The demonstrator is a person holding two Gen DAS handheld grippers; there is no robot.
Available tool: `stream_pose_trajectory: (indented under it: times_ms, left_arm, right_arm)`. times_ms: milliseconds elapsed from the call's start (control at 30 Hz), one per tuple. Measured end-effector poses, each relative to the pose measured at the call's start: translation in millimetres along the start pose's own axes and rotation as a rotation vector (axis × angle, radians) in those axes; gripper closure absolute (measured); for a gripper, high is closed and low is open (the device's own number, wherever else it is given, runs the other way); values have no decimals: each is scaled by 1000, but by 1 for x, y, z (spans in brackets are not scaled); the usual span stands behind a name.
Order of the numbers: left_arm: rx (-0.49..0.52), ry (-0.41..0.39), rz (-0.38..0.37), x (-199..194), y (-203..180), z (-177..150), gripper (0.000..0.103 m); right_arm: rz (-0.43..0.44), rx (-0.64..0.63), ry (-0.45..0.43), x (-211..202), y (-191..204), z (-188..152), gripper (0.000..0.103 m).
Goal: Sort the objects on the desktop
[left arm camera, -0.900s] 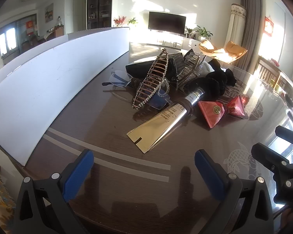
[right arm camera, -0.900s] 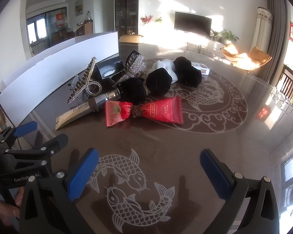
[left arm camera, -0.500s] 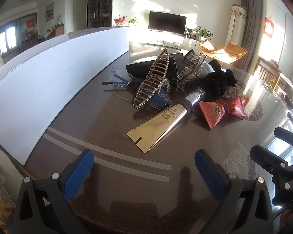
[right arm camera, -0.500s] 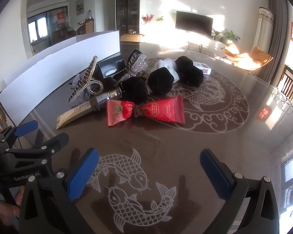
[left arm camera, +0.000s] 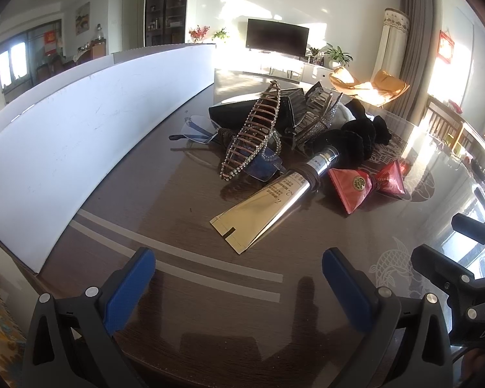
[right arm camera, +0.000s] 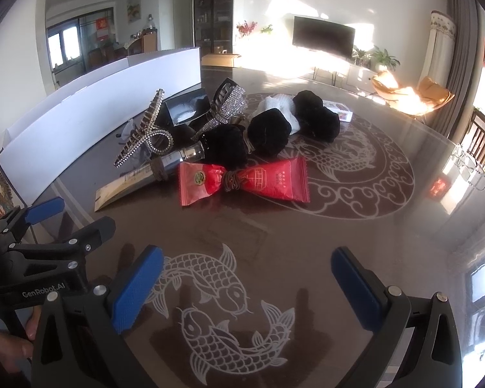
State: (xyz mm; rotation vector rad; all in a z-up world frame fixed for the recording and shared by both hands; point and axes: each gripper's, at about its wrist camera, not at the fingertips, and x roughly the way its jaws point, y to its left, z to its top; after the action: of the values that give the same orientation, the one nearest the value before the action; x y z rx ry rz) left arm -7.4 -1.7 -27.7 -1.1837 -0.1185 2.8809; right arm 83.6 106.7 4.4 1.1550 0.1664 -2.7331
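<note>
A pile of objects lies on the dark glass table (left arm camera: 184,226): a gold tube (left arm camera: 268,207) with a silver cap, a red packet (right arm camera: 242,179) tied in the middle, a brown rhinestone hair claw (left arm camera: 252,135), a silver hair claw (right arm camera: 224,105), glasses (left arm camera: 197,134), a black box (right arm camera: 186,108) and black scrunchies (right arm camera: 270,132). My left gripper (left arm camera: 236,279) is open and empty, short of the gold tube. My right gripper (right arm camera: 247,276) is open and empty, above the fish pattern, short of the red packet (left arm camera: 355,189).
A long white box wall (left arm camera: 80,135) runs along the table's left side. A small white card box (right arm camera: 341,113) lies behind the scrunchies. The left gripper's body (right arm camera: 48,252) shows at the left of the right wrist view. Chairs stand at the far right.
Both grippers have crept slightly forward toward the pile. Nothing on the table has moved.
</note>
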Motion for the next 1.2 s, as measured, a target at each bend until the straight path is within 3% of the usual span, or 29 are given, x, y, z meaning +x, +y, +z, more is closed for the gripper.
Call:
stream_pose_trajectory:
  times_ms: [1200]
  left_arm:
    - [-6,1,-5,0,1,0,0]
  right_arm:
    - [18,-16,23,4,4,0,0]
